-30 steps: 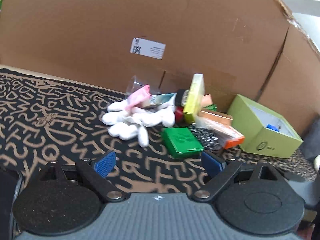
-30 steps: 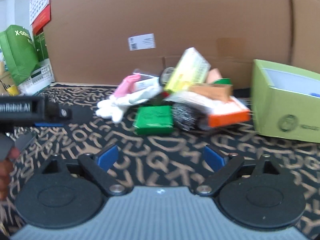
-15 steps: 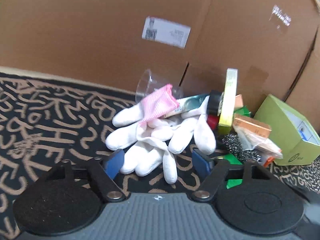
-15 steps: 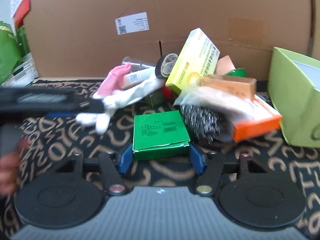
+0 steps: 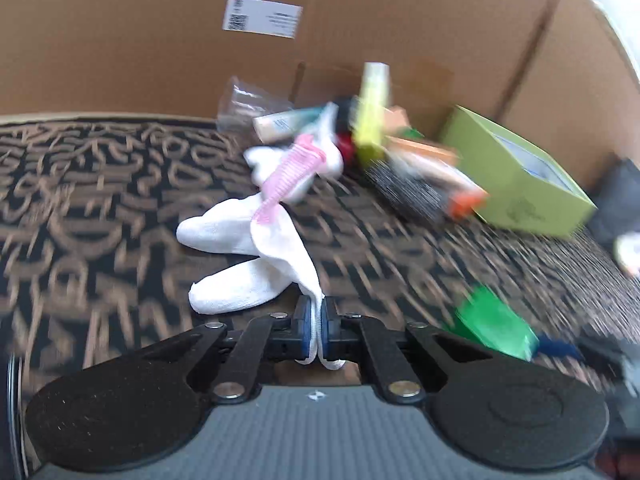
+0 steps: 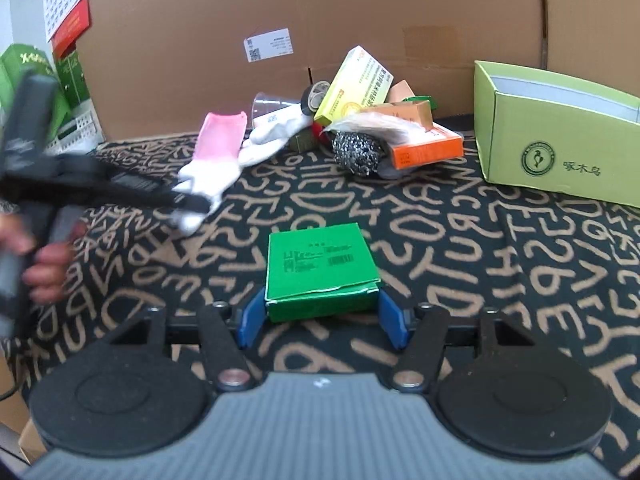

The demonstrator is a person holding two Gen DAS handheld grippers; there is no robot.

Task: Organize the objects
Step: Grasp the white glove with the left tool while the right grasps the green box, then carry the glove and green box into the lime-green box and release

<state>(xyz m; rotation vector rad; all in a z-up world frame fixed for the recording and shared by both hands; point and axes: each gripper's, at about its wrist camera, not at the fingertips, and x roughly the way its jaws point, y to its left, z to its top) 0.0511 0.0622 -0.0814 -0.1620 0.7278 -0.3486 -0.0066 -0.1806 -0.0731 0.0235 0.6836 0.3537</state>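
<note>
Left wrist view: left gripper point(image 5: 315, 330) pinches fingertip of white glove point(image 5: 256, 256), blue pads pressed together on fabric; glove trails across patterned cloth point(image 5: 100, 208) toward pile point(image 5: 384, 152) by cardboard wall point(image 5: 160, 40); lime box point(image 5: 516, 184) far right. Right wrist view: hand point(image 6: 44, 272) at left edge; right gripper point(image 6: 322, 318) clamps green box point(image 6: 322, 270) by near end, pads touching both sides; steel scourer point(image 6: 356, 150) and orange box point(image 6: 426, 150) in pile behind.
</note>
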